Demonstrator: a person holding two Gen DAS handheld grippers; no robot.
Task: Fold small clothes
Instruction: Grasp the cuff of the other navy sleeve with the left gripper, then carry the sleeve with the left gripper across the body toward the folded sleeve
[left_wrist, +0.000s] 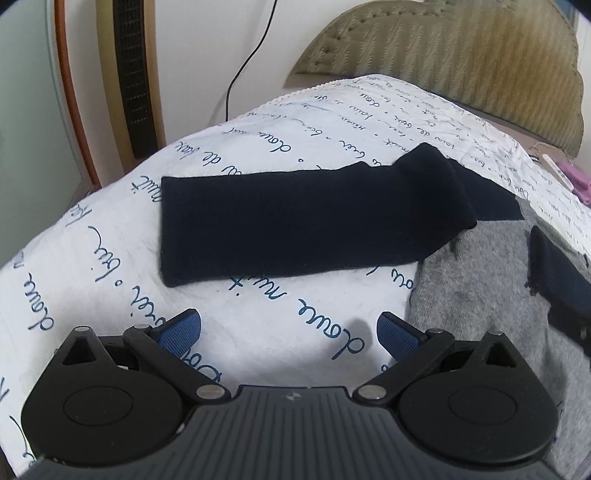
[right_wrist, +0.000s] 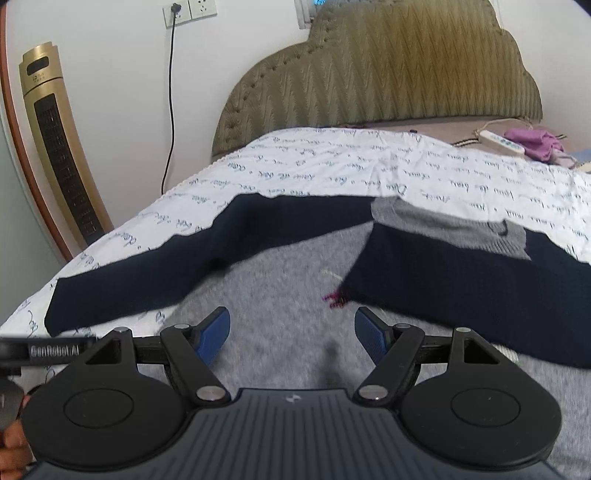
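Note:
A small grey sweater (right_wrist: 280, 295) with navy sleeves lies on the white bedspread. Its left navy sleeve (left_wrist: 295, 221) stretches out flat across the spread in the left wrist view, with the grey body (left_wrist: 480, 280) at the right. In the right wrist view the left sleeve (right_wrist: 147, 280) runs out to the left and the right sleeve (right_wrist: 461, 288) lies folded over the grey body. My left gripper (left_wrist: 289, 330) hangs open over bare bedspread, short of the sleeve. Over the grey body my right gripper (right_wrist: 292, 332) is open, with nothing between its fingers.
The white bedspread (left_wrist: 110, 266) with blue script covers the bed; its edge drops off at the left. An olive padded headboard (right_wrist: 388, 74) stands behind. A gold tower fan (right_wrist: 59, 147) and a cable stand by the wall. A remote (right_wrist: 500, 142) and purple cloth (right_wrist: 535, 142) lie far right.

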